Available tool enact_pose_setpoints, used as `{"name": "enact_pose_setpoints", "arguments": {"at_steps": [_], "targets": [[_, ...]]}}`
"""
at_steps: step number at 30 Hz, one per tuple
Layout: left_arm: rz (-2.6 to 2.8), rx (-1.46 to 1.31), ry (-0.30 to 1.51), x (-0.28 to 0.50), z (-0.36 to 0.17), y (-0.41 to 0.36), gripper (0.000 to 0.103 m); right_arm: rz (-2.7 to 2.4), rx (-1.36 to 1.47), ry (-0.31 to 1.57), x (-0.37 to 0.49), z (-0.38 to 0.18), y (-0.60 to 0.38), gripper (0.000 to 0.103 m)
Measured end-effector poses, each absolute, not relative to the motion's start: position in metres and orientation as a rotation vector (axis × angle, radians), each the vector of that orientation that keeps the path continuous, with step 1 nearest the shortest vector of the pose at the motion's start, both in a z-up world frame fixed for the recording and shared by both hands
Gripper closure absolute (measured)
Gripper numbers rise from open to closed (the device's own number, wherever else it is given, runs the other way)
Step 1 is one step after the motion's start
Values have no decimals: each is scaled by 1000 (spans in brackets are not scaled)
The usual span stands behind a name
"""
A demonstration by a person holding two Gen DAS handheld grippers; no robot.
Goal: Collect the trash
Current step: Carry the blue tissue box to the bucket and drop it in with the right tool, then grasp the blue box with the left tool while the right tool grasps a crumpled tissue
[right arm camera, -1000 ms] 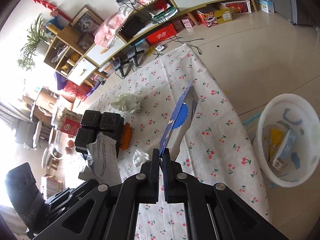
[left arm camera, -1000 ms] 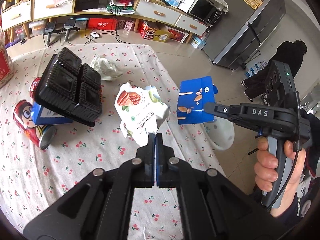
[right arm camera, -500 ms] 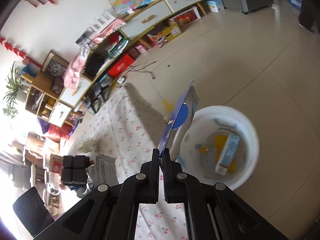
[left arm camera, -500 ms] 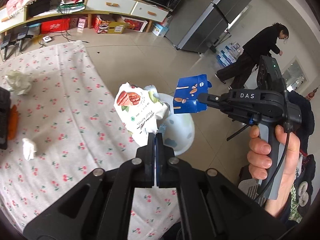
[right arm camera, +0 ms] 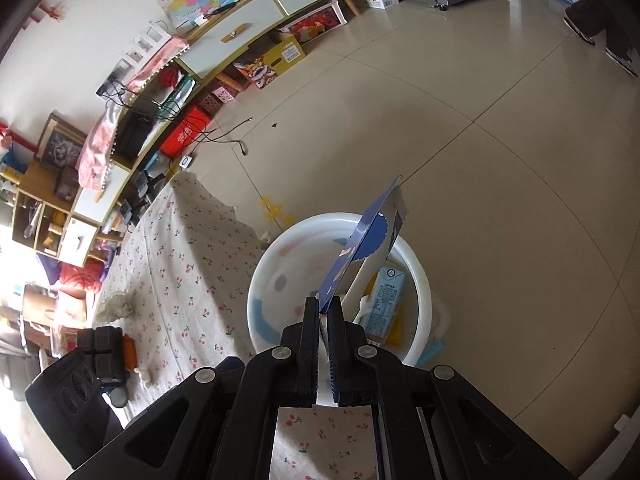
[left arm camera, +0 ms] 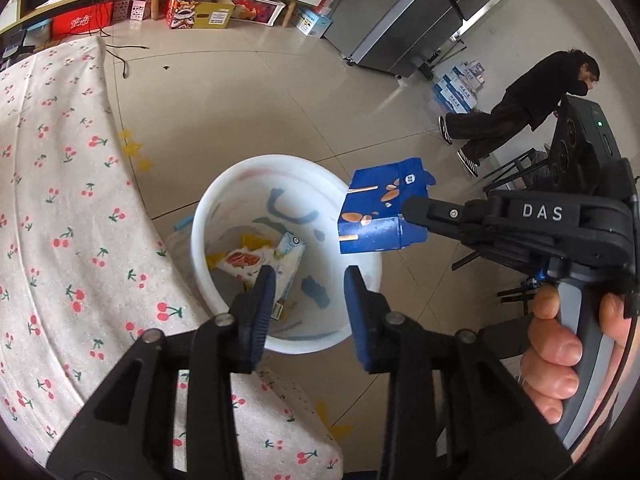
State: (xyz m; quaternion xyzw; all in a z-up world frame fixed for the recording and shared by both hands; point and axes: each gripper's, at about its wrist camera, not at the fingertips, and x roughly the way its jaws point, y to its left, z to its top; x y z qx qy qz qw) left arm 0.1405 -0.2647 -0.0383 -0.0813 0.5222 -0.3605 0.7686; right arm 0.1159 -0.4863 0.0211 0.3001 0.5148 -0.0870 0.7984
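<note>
A white basin (left arm camera: 208, 208) stands on the floor beside the table. A nut snack bag (left arm camera: 240, 260) and a pale milk carton (left arm camera: 290, 256) lie inside it. Above the basin hangs my left gripper (left arm camera: 310, 284); its jaws are opening with nothing between them. A flattened blue carton (left arm camera: 380, 212) is held over the basin's far rim by my right gripper (left arm camera: 404, 208), which a hand (left arm camera: 556, 352) grasps. In the right wrist view the right gripper (right arm camera: 324, 308) pinches the blue carton (right arm camera: 372, 240) above the basin (right arm camera: 280, 248), its jaws just starting to part.
The table with a cherry-print cloth (right arm camera: 180, 272) lies left of the basin, holding a black tray (right arm camera: 102, 344) and crumpled tissue (right arm camera: 116, 308). A person (left arm camera: 520, 120) leans on something at the far right. A grey cabinet (left arm camera: 412, 20) and low shelves line the back.
Both grippers swung from over the table to above the basin. The left gripper opened and let go of the snack bag, which now lies in the basin. The right still carries the blue carton.
</note>
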Motion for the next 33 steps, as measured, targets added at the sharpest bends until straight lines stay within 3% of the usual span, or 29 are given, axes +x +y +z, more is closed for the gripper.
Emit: {"name": "enact_pose_setpoints", "arguments": {"at_steps": [6, 7, 8, 10, 21, 25, 27, 29, 33], "targets": [[-725, -153, 1124, 127, -32, -236, 67, -140, 611, 1114, 131, 17, -479, 95], [-715, -154, 1120, 127, -31, -229, 67, -121, 597, 1126, 135, 17, -473, 85], [-706, -155, 1119, 126, -30, -223, 66, -114, 583, 1142, 138, 16, -468, 67], [-676, -158, 1116, 125, -27, -208, 66, -136, 560, 1148, 138, 17, -463, 49], [-445, -138, 1108, 133, -9, -123, 63, -119, 581, 1116, 134, 30, -447, 47], [-357, -146, 1074, 137, 8, -84, 62, -27, 577, 1100, 136, 42, -414, 39], [-317, -154, 1051, 138, 20, -61, 58, 33, 552, 1100, 138, 47, -389, 37], [-270, -156, 1028, 143, 32, -34, 46, 82, 519, 1107, 142, 50, -364, 36], [-148, -121, 998, 145, 43, 14, 43, 143, 427, 1133, 150, 49, -315, 36]]}}
